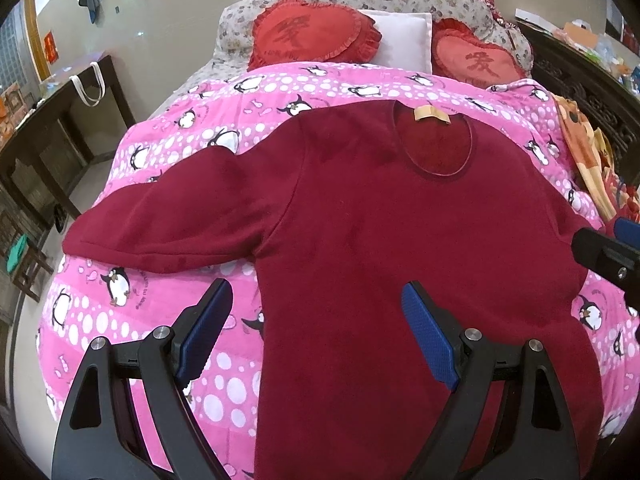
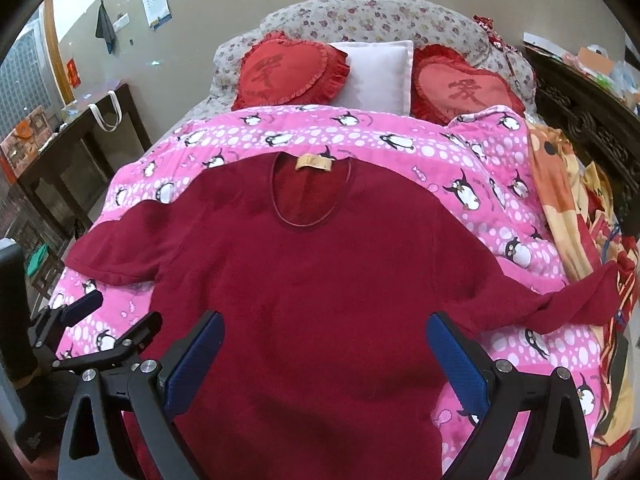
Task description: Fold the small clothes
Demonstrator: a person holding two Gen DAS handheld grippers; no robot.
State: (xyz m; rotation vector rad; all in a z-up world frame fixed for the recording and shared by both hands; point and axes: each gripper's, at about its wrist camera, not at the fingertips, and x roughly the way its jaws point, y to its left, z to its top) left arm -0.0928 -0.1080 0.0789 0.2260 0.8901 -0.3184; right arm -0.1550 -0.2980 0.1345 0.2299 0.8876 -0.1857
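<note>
Maroon sweater (image 1: 400, 248): lying flat on penguin quilt (image 1: 168, 320).
Left gripper (image 1: 316, 332): hovering agape, holding nothing.
Right gripper (image 2: 324, 364): hovering agape, holding nothing.
Right view only: sleeve (image 2: 560, 304) trailing toward 3 o'clock.

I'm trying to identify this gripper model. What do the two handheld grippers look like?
Both look alike. The left gripper and right gripper have black, triangular linkage arms with cut-out slots and round silver pivot bolts. Each finger carries a flat blue pad with a fine ribbed texture. No cables, markings or sleeves are visible.

The maroon sweater (image 1: 400, 240) is matt, fuzzy fleece cloth; beneath it the pink quilt (image 1: 160, 320) looks soft, printed fabric; the gripper pads (image 1: 430, 336) are ribbed blue, the arms black plastic.
</note>
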